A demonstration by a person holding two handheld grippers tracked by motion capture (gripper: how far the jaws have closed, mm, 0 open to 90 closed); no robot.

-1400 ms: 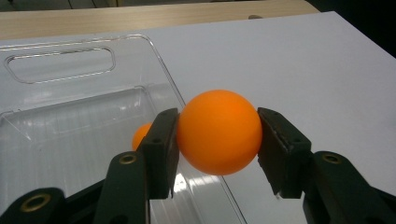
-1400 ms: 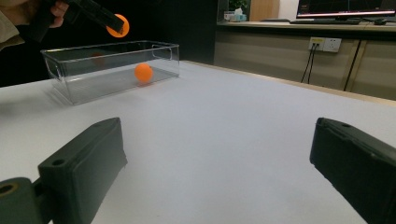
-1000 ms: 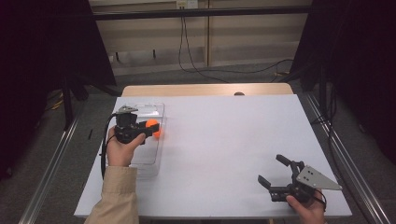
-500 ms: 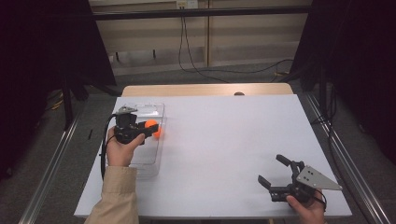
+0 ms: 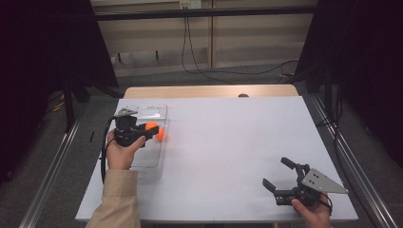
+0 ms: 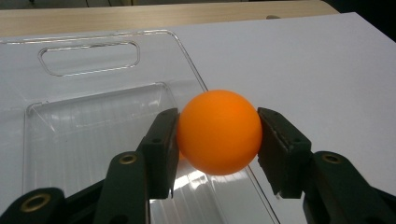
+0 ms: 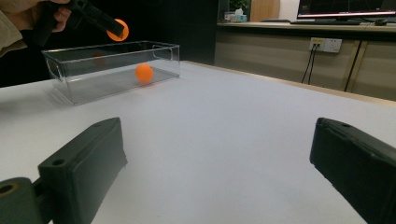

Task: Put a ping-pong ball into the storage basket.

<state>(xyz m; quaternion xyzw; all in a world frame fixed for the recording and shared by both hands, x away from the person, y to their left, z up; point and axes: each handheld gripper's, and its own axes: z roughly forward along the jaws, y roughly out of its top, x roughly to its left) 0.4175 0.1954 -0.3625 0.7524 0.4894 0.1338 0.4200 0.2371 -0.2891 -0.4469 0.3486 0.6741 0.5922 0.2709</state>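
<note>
While your left gripper (image 6: 217,154) is clamping the orange ball (image 6: 218,132) above the right wall of the clear bin (image 6: 95,126), you are mid-drop; a second ball (image 7: 144,73) is already lying inside. Next move, judged: shift inward over the floor, then release. Your right gripper (image 5: 285,179) is resting wide and empty. Nothing is differing from a second ago.

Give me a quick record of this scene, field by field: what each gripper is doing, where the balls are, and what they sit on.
left gripper: shut on the held ball, above the box's right edge
right gripper: open, nothing between the jaws, at the near right of the table
second ball: lying inside the box
box: clear plastic, open top, on the left of the table
table: white top
</note>
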